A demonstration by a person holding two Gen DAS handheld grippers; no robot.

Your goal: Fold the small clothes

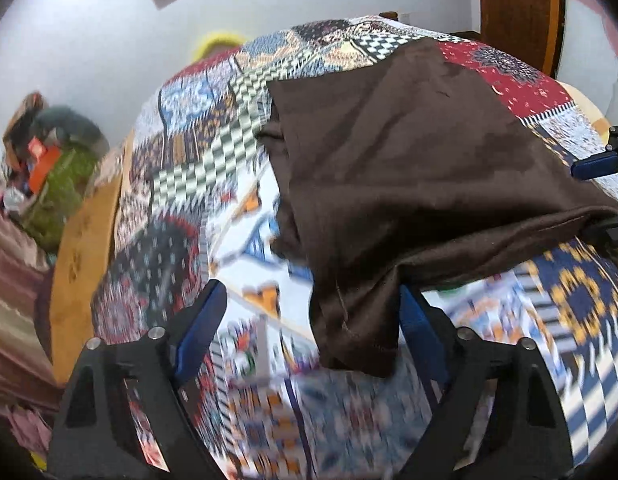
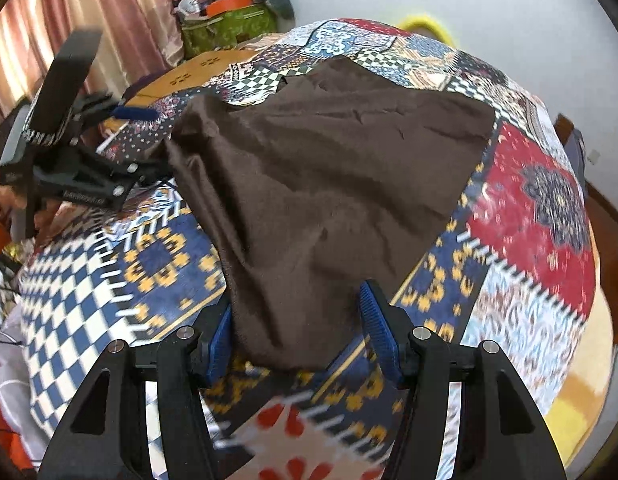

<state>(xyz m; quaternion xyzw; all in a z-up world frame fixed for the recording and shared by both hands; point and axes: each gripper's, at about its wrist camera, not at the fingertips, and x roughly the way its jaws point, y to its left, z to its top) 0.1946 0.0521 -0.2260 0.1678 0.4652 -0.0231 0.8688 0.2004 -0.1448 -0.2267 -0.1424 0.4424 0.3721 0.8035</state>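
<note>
A dark brown cloth (image 1: 409, 152) lies spread on a patchwork bedspread (image 1: 197, 152), its near edge lifted in folds. My left gripper (image 1: 311, 292) stands wide open. One hanging corner of the cloth rests against its right finger, and the left pad (image 1: 201, 332) is clear of it. In the right wrist view the brown cloth (image 2: 329, 168) narrows to a bunched end that hangs between the blue pads of my right gripper (image 2: 297, 296), which stand apart and do not squeeze it. The left gripper (image 2: 157, 140) shows at the cloth's far left corner, and the right gripper (image 1: 597, 196) at the left wrist view's right edge.
A green bag (image 2: 229, 28) with an orange box on top stands past the bed's far corner, beside pink curtains (image 2: 109, 8). A yellow ring (image 2: 425, 26) lies by the white wall. A wooden door (image 1: 517, 8) stands behind the bed. A tan sheet edge (image 1: 85, 248) borders the bedspread.
</note>
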